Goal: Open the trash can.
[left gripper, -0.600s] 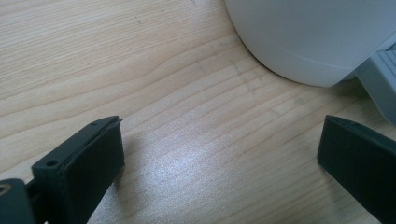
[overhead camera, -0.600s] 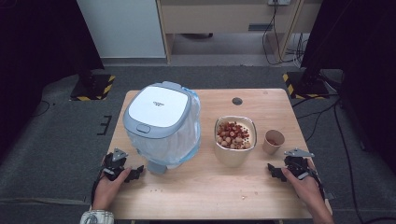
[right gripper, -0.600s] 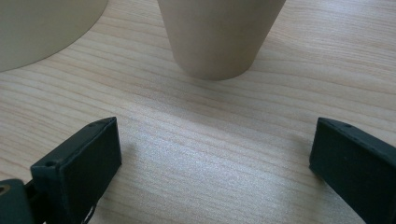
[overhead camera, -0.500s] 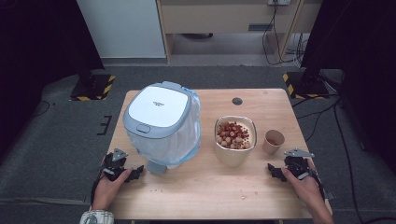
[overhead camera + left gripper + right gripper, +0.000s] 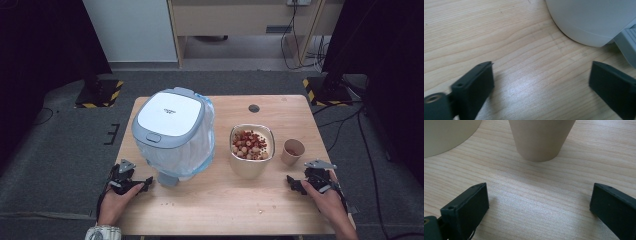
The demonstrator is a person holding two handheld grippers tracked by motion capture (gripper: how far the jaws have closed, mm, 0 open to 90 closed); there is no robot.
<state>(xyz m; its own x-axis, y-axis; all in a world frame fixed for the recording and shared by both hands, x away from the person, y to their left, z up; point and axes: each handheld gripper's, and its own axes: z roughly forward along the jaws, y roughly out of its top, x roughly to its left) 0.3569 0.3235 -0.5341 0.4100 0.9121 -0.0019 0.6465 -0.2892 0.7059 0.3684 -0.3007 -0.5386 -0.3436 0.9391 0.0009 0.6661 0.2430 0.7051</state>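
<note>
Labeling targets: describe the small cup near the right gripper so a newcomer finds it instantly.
On the wooden table, right of the big white-lidded bin, stands a cream bowl of reddish pieces. The small cup stands just right of it, ahead of the right gripper: tan, tapered, far smaller than the bowl.

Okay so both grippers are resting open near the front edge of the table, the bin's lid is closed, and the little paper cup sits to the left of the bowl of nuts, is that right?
Not quite. The paper cup stands to the right of the bowl of nuts, not to its left, as the high view shows. The rest holds: the left gripper and right gripper sit open near the table's front edge, and the bin's lid is closed.
</note>
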